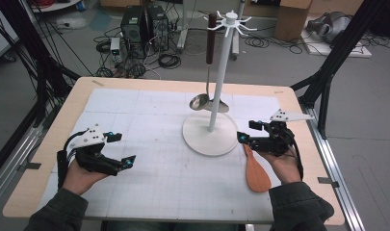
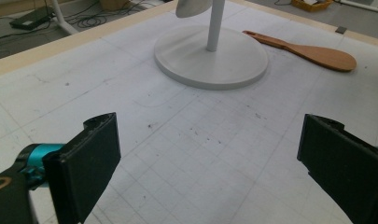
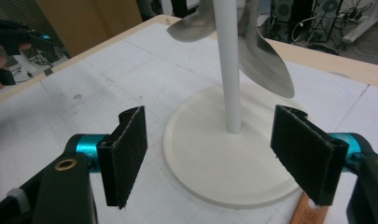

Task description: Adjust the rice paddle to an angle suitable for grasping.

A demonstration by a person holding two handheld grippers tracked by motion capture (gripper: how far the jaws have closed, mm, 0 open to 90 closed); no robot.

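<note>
A white utensil stand point(image 1: 219, 77) rises from a round base point(image 1: 209, 134) at mid table. From one of its top hooks hangs a ladle with a dark handle point(image 1: 211, 38), its steel bowl point(image 1: 200, 102) just above the base; a second steel utensil point(image 3: 266, 60) hangs behind the pole. A wooden rice paddle point(image 1: 256, 171) lies flat to the right of the base. My right gripper point(image 1: 246, 131) hovers open over the paddle's handle end point(image 3: 308, 212), facing the stand base point(image 3: 224, 163), nothing between its pads. My left gripper point(image 1: 124, 149) rests open at the table's left, empty, in its own view point(image 2: 210, 123).
A white gridded mat point(image 1: 159, 183) covers the wooden table point(image 1: 77, 96). Black frame legs point(image 1: 327, 77) stand beside the table on both sides. Computers and cables lie on the floor beyond the far edge point(image 1: 144, 29).
</note>
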